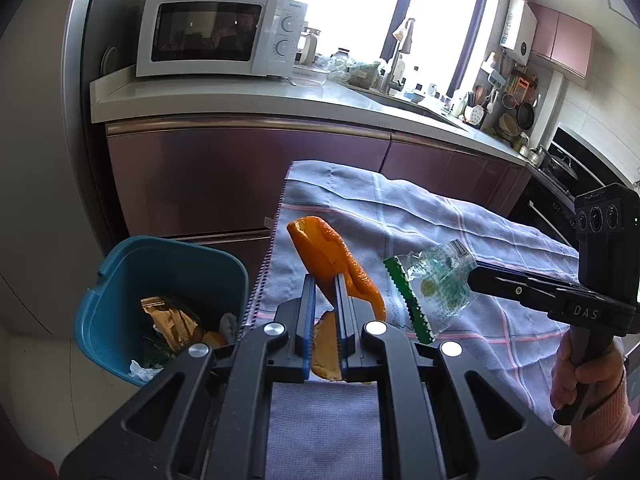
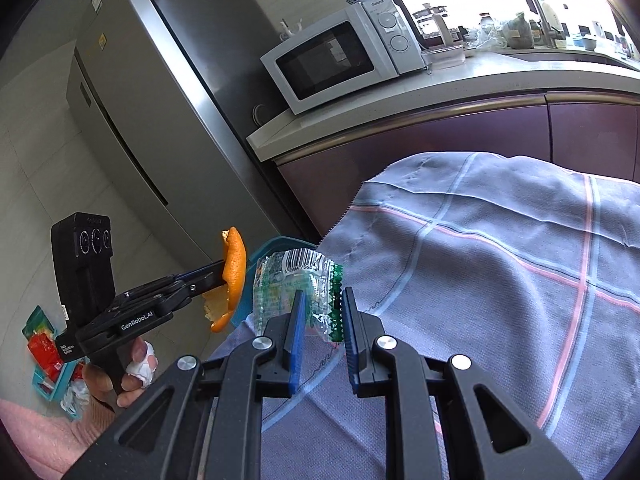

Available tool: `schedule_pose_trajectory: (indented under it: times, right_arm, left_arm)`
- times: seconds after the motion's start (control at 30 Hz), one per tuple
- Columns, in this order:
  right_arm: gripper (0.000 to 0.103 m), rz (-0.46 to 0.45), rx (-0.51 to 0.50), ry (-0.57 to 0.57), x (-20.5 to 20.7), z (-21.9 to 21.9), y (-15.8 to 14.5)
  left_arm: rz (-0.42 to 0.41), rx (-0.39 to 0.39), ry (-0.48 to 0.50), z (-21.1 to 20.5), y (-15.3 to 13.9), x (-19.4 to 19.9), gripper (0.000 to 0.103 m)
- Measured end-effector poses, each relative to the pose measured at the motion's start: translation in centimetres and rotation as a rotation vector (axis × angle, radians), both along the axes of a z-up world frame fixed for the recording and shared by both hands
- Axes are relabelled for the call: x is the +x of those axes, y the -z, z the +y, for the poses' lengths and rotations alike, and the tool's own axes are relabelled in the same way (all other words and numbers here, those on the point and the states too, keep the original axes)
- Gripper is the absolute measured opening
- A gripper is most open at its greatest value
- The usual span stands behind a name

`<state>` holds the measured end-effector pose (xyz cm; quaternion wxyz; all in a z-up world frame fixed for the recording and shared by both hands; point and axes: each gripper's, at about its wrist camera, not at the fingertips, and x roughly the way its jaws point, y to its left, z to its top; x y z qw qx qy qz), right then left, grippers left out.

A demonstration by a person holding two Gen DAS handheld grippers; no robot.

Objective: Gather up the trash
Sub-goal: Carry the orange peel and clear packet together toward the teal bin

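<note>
The left gripper [image 1: 324, 280] had its jaws clamped on a curled piece of orange peel [image 1: 332, 256], held raised above the near edge of the checked cloth [image 1: 460, 216] covering the counter, just beside the blue bin [image 1: 120, 272] that already contained wrappers and scraps. The right gripper [image 2: 322, 300] had its jaws pinched on a clear plastic wrapper [image 2: 296, 280] with green print and a barcode, lifted over the cloth's left edge. A white microwave [image 1: 212, 32] stood on the kitchen worktop behind.
</note>
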<state>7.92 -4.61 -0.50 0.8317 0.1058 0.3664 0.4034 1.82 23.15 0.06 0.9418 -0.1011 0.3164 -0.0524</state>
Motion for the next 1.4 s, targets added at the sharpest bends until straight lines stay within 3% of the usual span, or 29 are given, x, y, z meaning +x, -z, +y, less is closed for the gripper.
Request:
schedule_pose_trajectory:
  times: [0.67,1.4]
  right_arm:
    - [0.016,0.008,-0.016,-0.135,1.3,7.0,-0.4]
    - [0.016,0.049,-0.045,-0.184,3.1,12.8,0.7]
  left_arm:
    - [0.014,0.015,-0.176,7.3,0.3,-1.3,0.01]
    - [0.061,0.027,-0.248,10.7,2.4,-0.6,0.01]
